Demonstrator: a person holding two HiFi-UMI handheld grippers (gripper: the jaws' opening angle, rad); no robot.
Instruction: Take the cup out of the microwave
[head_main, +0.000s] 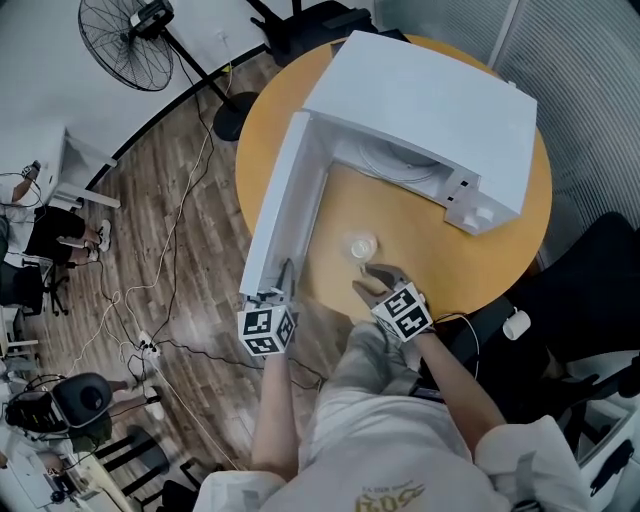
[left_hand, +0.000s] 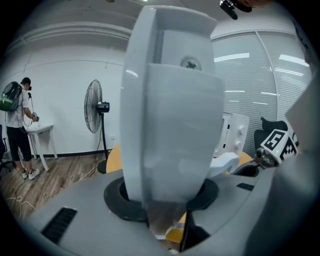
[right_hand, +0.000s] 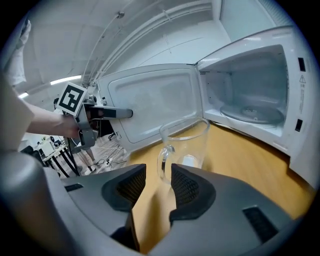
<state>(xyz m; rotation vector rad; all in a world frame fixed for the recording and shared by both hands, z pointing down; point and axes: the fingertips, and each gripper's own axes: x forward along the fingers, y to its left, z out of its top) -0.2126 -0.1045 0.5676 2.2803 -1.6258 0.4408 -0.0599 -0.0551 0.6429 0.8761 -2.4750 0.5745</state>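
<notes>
Round wooden table (head_main: 430, 240): the cup (right_hand: 186, 145) stands near, outside the microwave (head_main: 430, 100), my right gripper (right_hand: 156, 175) gaping empty at its handle, left gripper (head_main: 286, 272) clamping the door (left_hand: 170, 100) — 1 careless nudge could topple it.

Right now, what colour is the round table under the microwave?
The table is yellow-orange, clearest in the head view.

White microwave (head_main: 430, 110), clear cup (head_main: 362, 246), orange table (head_main: 400, 230)
</notes>
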